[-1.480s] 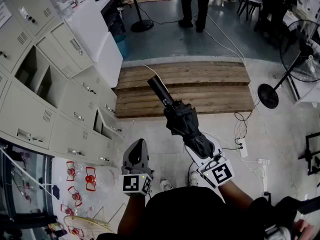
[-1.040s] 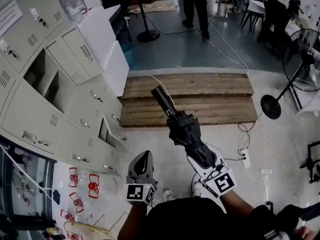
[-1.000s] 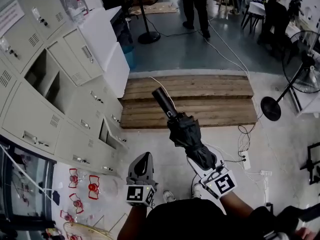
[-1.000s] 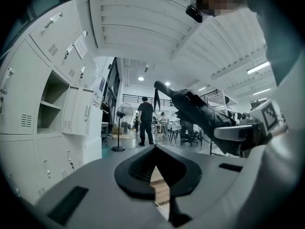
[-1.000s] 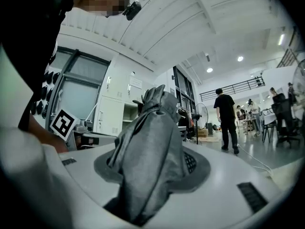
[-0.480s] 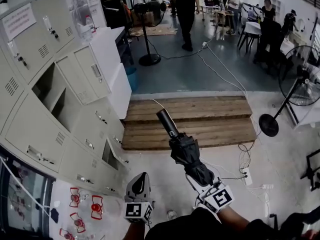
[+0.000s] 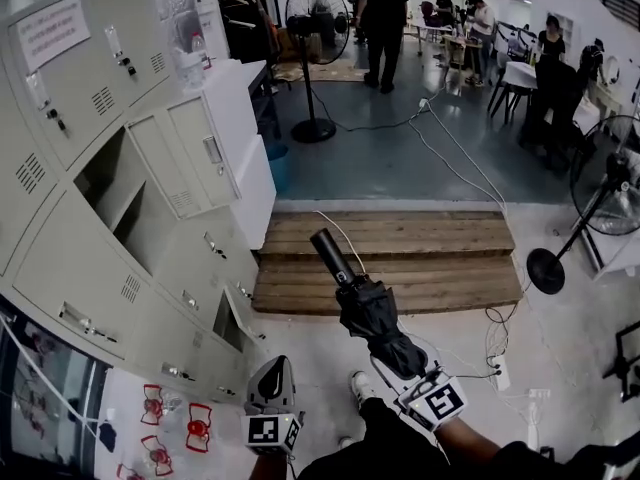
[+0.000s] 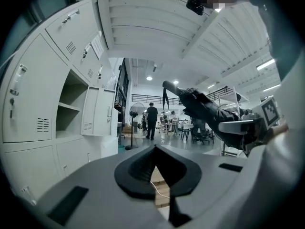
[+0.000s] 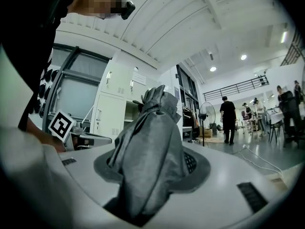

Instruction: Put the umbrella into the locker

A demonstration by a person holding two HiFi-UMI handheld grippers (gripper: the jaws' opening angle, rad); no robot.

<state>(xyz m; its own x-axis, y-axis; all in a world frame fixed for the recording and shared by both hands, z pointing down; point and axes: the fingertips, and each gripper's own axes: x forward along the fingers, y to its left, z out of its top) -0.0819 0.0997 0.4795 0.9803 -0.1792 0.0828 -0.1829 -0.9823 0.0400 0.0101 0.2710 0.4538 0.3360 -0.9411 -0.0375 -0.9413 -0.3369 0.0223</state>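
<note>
Umbrella nearer locker, held end unseen.

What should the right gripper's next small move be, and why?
Probably swing the right gripper leftward so the umbrella points at the open locker compartment. Its jaws are clamped on the folded umbrella, which aims ahead over the wooden platform rather than into the lockers. The left gripper holds nothing.

Open-plan workshop hall: locker bank, pedestal fan, work tables (people seated).
</note>
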